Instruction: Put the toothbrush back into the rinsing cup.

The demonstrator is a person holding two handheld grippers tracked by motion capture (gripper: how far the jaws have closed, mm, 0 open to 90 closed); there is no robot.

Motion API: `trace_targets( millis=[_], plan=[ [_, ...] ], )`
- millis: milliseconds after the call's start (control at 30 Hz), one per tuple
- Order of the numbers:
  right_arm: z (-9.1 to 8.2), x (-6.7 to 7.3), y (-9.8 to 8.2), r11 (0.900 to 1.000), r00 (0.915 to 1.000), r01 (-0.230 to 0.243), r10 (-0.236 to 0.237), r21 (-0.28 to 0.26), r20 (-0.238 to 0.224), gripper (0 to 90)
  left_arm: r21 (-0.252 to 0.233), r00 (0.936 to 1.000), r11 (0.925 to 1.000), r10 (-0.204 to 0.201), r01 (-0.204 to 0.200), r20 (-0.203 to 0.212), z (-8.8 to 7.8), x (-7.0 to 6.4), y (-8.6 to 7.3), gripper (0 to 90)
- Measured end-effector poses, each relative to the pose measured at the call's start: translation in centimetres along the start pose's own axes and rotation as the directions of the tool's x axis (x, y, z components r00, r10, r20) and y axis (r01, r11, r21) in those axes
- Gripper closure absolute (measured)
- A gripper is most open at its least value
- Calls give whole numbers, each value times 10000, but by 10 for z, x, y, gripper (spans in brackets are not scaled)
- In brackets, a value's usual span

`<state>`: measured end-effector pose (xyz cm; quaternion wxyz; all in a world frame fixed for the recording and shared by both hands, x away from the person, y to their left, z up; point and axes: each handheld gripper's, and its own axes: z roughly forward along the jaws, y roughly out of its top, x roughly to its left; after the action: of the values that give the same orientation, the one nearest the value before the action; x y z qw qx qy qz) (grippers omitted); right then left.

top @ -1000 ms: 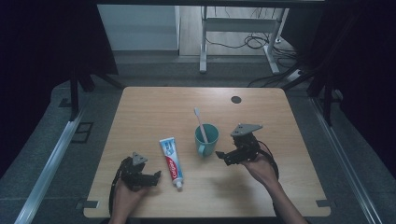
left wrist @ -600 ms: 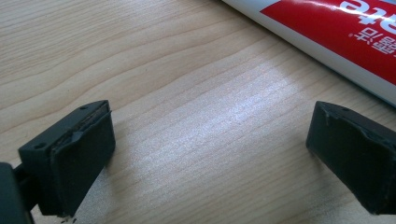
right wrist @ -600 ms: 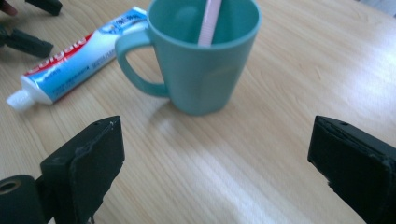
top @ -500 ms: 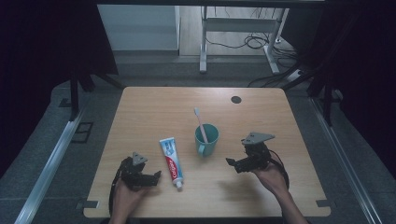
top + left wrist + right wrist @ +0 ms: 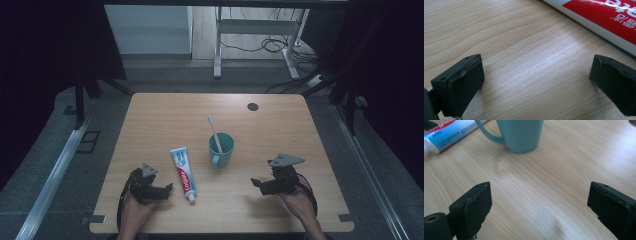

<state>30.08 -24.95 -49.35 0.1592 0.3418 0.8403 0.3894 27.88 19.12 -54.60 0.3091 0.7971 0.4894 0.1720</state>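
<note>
A teal mug stands upright at the table's middle with a pale pink toothbrush leaning in it, bristles up. The mug also looms at the top of the right gripper view. A red, white and blue toothpaste tube lies flat left of the mug, cap toward me. My left gripper rests open just left of the tube, jaws wide over bare wood. My right gripper hovers open near the front right, pointing toward the mug, nothing between its jaws.
The wooden table has a dark round grommet near its far right. A metal desk frame and cables stand on the floor beyond. Dark curtains flank both sides.
My right gripper has drawn back from beside the mug toward the front right and come lower. The left gripper has stayed put.
</note>
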Motion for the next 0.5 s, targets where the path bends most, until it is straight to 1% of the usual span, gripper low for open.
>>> trace_targets(
  millis=[133,233,367,400,500],
  plan=[
    [2,-1,-12,9998,9998,-182,182,-1,-4,49,2,10000,10000,4,-4,0,0,0,0,0],
    [4,0,-19,9997,9999,-60,57,251,135,34,-1,10000,10000,6,-6,0,0,0,0,0],
    [7,-2,-28,9993,9996,-275,273,268,108,22,3,10000,10000,10,-10,-4,0,0,0,0],
    [7,-3,-30,9992,9994,-296,291,278,177,20,5,10000,10000,12,-12,-4,0,0,0,0],
    [8,-4,-34,9989,9992,-379,374,289,143,19,4,10000,10000,10,-10,-3,0,0,0,0]
  ],
)
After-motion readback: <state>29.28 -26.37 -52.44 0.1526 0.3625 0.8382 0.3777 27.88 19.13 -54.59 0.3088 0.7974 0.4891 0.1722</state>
